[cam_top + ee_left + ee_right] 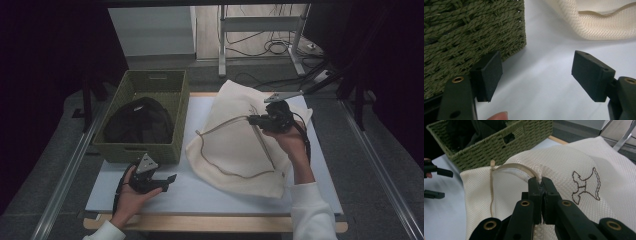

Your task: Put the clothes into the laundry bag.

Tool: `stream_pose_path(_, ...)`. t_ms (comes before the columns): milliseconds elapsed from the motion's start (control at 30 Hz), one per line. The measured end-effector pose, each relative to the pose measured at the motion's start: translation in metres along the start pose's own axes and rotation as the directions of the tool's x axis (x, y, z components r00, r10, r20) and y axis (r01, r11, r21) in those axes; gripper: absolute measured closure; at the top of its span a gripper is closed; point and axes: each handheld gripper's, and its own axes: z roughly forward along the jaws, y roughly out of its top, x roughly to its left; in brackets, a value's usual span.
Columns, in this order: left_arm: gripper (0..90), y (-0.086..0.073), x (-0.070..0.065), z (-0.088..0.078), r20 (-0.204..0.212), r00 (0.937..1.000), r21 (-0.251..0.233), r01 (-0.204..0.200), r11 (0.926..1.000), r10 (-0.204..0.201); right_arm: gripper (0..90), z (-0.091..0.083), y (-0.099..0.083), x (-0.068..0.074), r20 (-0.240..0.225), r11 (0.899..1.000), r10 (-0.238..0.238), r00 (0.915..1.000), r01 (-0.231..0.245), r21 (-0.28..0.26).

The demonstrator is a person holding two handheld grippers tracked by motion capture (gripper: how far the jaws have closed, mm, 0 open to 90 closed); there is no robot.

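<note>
The high view is dim, its sides sinking into near-black while soft overhead light falls on the pale tabletop (200,195), and both claw views are brighter, with their near jaws slightly soft.

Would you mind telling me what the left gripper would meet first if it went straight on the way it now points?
Probably the cream mesh bag. The left gripper, jaws open, points across bare white table cover toward it, passing close beside the green woven basket corner. Depth is hard to judge.

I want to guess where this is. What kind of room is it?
Probably a lab or workshop set up for recording: a table with a hand-held left gripper, metal rails beside it, and loose cables on the floor.
</note>
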Motion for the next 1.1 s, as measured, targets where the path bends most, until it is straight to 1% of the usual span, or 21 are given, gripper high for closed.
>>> stream_pose_path(67,24.7,0.000,0.000,0.000,0.000,1.0000,0.000,0.000,1.0000,0.000,87.4,-0.002,0.001,-0.002,-0.001,1.000,0.003,1.0000,-0.003,-0.013)
stream_pose_path(167,24.9,0.000,0.000,-0.001,0.000,1.0000,-0.002,0.002,1.0000,-0.002,87.4,-0.004,0.001,-0.004,0.000,1.000,0.008,1.0000,-0.008,-0.019)
stream_pose_path(400,25.1,0.000,0.000,-0.002,-0.002,1.0000,-0.006,0.001,1.0000,-0.001,87.4,-0.005,0.000,-0.004,0.003,1.000,0.011,0.9999,-0.011,-0.018)
stream_pose_path(500,25.2,0.001,-0.001,-0.003,-0.010,0.9999,-0.006,0.001,1.0000,-0.001,87.4,-0.003,-0.001,-0.005,-0.001,1.000,0.009,1.0000,-0.009,-0.012)
stream_pose_path(567,25.1,0.003,-0.002,-0.005,-0.004,1.0000,-0.008,0.006,1.0000,-0.006,87.4,-0.003,-0.001,-0.005,-0.003,1.000,0.010,1.0000,-0.010,-0.010)
stream_pose_path(600,25.0,0.005,-0.003,-0.007,-0.005,1.0000,-0.012,0.003,0.9999,-0.003,87.4,-0.002,-0.001,-0.005,-0.004,1.000,0.009,1.0000,-0.009,-0.010)
stream_pose_path(700,24.7,0.013,-0.009,-0.014,-0.013,0.9992,-0.021,-0.037,0.9991,0.037,87.4,-0.002,-0.002,-0.006,-0.005,1.000,0.013,0.9999,-0.013,-0.005)
stream_pose_path(767,25.2,0.020,-0.014,-0.019,-0.002,0.9975,-0.027,-0.070,0.9972,0.070,87.4,-0.002,-0.003,-0.006,-0.005,1.000,0.013,0.9999,-0.013,-0.004)
stream_pose_path(800,24.7,0.023,-0.016,-0.021,0.001,0.9972,-0.028,-0.075,0.9968,0.075,87.4,-0.002,-0.004,-0.007,-0.005,1.000,0.014,0.9999,-0.014,-0.003)
stream_pose_path(967,24.6,0.032,-0.018,-0.027,0.019,0.9971,-0.054,-0.073,0.9958,0.074,87.4,-0.001,-0.005,-0.007,-0.009,1.000,0.016,0.9998,-0.016,0.001)
stream_pose_path(1000,24.5,0.034,-0.018,-0.028,0.019,0.9974,-0.055,-0.069,0.9961,0.070,87.4,-0.001,-0.005,-0.007,-0.008,1.000,0.014,0.9999,-0.014,0.003)
stream_pose_path(1100,25.0,0.039,-0.014,-0.031,0.027,0.9988,-0.055,-0.039,0.9977,0.040,87.3,-0.001,-0.005,-0.007,-0.007,1.000,0.011,0.9999,-0.011,0.005)
